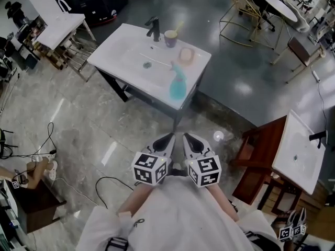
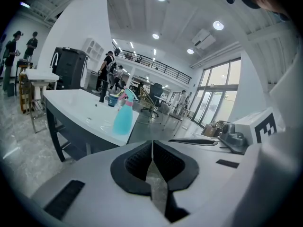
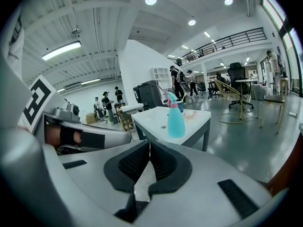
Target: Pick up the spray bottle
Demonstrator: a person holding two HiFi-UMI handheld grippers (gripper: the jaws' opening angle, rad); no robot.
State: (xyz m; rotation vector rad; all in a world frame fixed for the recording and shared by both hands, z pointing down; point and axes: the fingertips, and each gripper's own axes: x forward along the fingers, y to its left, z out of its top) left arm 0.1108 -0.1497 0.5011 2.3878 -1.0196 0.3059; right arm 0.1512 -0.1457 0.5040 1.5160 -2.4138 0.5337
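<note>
The left gripper point(image 1: 168, 138) and the right gripper point(image 1: 187, 138) are hanging side by side close to the person's body, over the grey floor point(image 1: 94, 135), both pointing toward a white basin point(image 1: 125, 56). Each one's jaws are pressing together with nothing between them, as each gripper view is showing. The bottle point(image 1: 177, 84), blue with a pink collar, is standing upright on the basin's flat top, near the edge that is facing the grippers and toward its right corner. It is sitting well apart from both grippers. Behind it a pink dish point(image 1: 186, 55), a cup point(image 1: 171, 38) and a dark tap point(image 1: 153, 28) are lining the far side of the basin. Several people are standing in the background of both gripper views.
</note>
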